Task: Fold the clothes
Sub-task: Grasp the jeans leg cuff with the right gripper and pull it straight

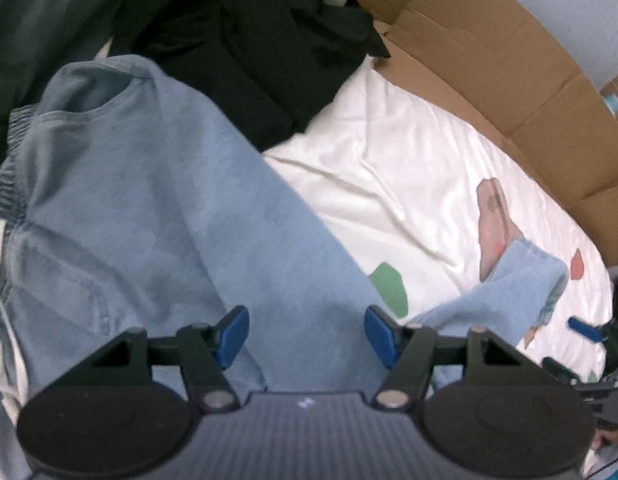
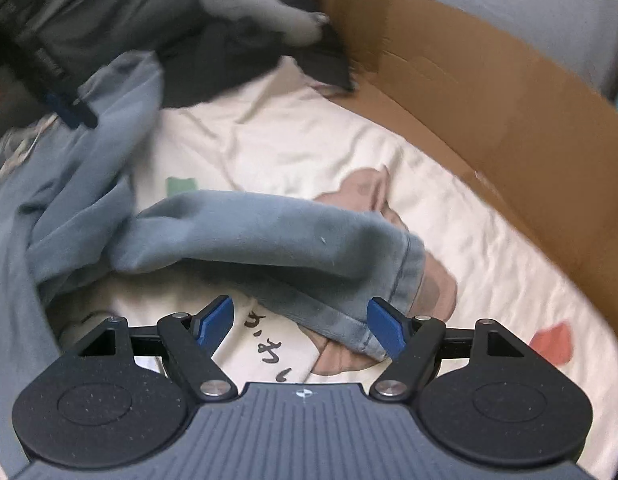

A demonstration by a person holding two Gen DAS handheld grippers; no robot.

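Light blue sweatpants (image 1: 157, 208) lie spread on a white printed sheet (image 1: 389, 160), with the elastic waistband and white drawstring at the left edge of the left wrist view. My left gripper (image 1: 307, 334) hangs open just above the upper part of the pants, and its blue pads (image 1: 233, 332) press on nothing. One pant leg (image 2: 269, 232) runs across the right wrist view and ends in a stitched cuff (image 2: 409, 276). My right gripper (image 2: 301, 322) is open over that leg end, with the cuff's hem close to its right pad (image 2: 385, 326).
A heap of black clothes (image 1: 261, 56) and a pale grey garment (image 2: 265, 4) lies at the far end of the sheet. A brown cardboard wall (image 2: 489, 92) runs along the right side. The other gripper's blue fingertip (image 2: 69, 108) shows at the upper left.
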